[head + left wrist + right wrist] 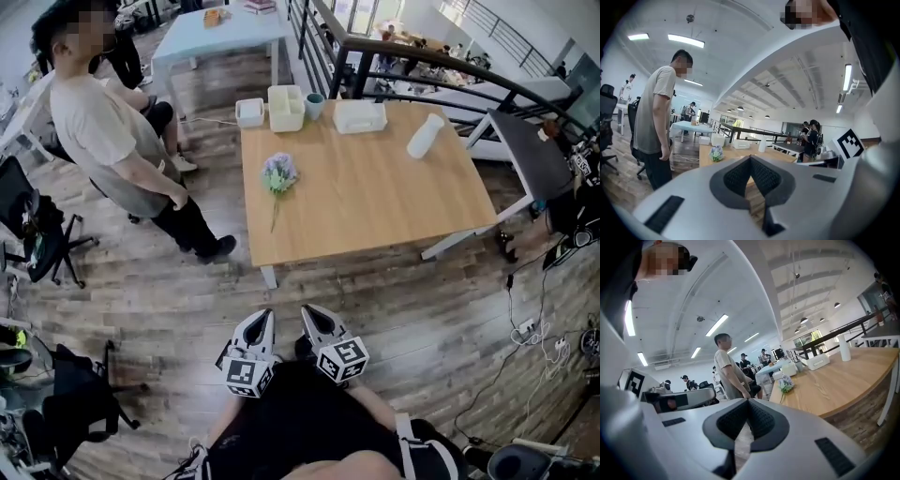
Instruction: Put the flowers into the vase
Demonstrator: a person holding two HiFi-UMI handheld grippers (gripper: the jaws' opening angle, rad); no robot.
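Left gripper (261, 323) and right gripper (314, 321) are held clenched and empty, well short of the table (375, 216), with flowers (279, 173) laid at its left and vase (425, 136) far right; jaws are best opened before the stem is reached.

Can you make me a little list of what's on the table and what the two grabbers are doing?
table: wooden, ahead of both grippers
flowers: small bunch lying flat near the table's left edge
vase: white, upright, far right part of the table
white containers: along the far edge
left gripper: shut, empty, short of the table
right gripper: shut, empty, beside the left one
person: standing left of the table
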